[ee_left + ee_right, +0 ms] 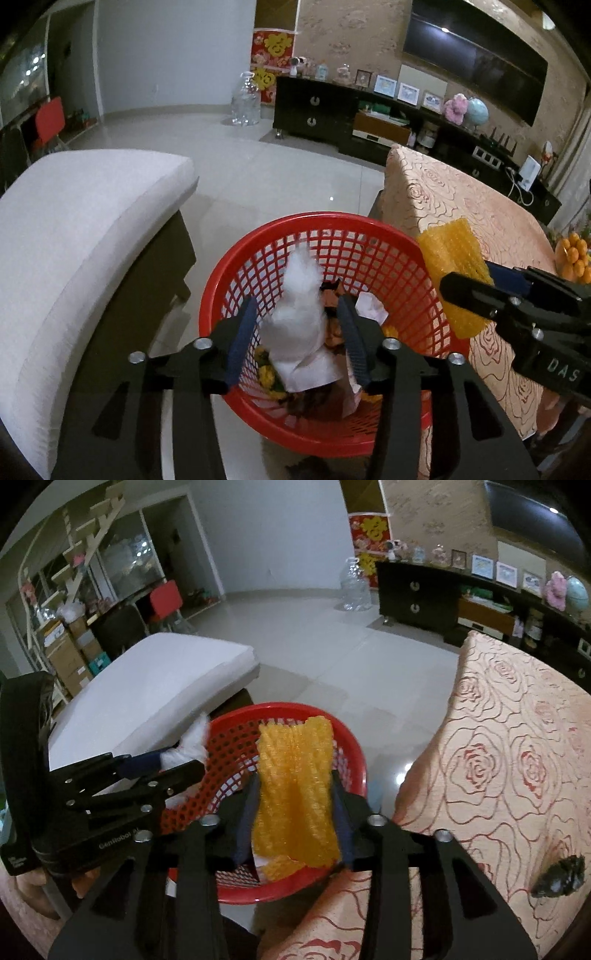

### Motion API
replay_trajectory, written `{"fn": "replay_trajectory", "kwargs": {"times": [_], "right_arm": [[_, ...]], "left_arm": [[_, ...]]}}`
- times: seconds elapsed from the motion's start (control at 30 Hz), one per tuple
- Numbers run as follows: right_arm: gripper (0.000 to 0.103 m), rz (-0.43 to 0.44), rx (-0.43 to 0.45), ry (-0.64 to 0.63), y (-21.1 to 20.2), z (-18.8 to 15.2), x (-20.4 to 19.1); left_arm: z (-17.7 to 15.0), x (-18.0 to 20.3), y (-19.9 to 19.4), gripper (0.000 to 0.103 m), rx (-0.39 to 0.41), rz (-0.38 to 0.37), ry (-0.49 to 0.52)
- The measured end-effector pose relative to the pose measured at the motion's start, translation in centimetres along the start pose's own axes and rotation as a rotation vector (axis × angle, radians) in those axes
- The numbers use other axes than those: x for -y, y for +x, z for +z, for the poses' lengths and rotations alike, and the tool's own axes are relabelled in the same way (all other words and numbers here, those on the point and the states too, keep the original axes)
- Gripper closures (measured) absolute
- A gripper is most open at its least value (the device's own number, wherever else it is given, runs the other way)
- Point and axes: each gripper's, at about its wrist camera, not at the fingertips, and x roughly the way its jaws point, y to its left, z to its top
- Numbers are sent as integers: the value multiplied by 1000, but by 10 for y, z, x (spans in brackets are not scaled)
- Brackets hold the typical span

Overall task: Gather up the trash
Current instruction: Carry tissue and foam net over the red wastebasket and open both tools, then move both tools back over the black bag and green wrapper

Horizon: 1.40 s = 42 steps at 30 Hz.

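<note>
- Red plastic lattice basket (369,236) on the pale tiled floor (258,166), between white cushioned seat (85,221) and rose-patterned desk (443,192).
- Left gripper (297,339) over the basket, jaws parted either side of a white crumpled tissue wad (299,310); pads not visibly pressing it.
- Right gripper (293,819) above the basket rim, yellow foam net sleeve (295,775) between its blue pads (245,819); firm grip or loose, cannot tell.
- Orange and white scraps at the basket bottom.

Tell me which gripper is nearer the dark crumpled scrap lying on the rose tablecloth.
Right. The right gripper hangs at the tablecloth's edge beside the dark scrap; the left gripper sits across the red basket.
</note>
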Motion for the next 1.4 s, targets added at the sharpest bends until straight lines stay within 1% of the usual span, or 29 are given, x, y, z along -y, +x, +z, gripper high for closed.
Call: {"fn": "replay_trajectory", "kwargs": {"times": [0.03,0.07,0.1,0.3,0.57,0.7,0.8,0.87,0.9,1.0,1.17,1.4], "right_arm": [[53,3,-1,0,1,-1,-1],[50,6,0,2,2,-2,0],[47,7,0,3,3,-2,0],[43,4,14,11,-4,-6,3],[42,-58,45,18,-26,-17,17],[42,-91,65,24,-40,-28,27],[41,-117,79,32,-50,-36,36],[40,-147,91,37,-59,-42,44],[38,-162,97,42,-64,-45,49],[35,-196,105,66,-75,-55,64],[35,-247,118,103,-93,-70,86],[31,-321,130,147,-115,-93,115]], "left_arm": [[-1,-2,0,46,1,0,-2],[-2,-3,-1,40,3,2,-3],[-3,-3,-2,36,5,4,-3],[-3,-8,-7,33,14,13,-15],[-5,-6,-15,30,38,29,-34],[-6,0,-25,29,68,31,-27],[-6,9,-34,26,94,36,-9],[-7,15,-39,25,105,36,2],[-7,21,-42,25,109,32,10],[-7,32,-45,25,112,22,29],[-10,53,-50,24,115,-3,61],[-16,87,-55,24,120,-34,106]]}}
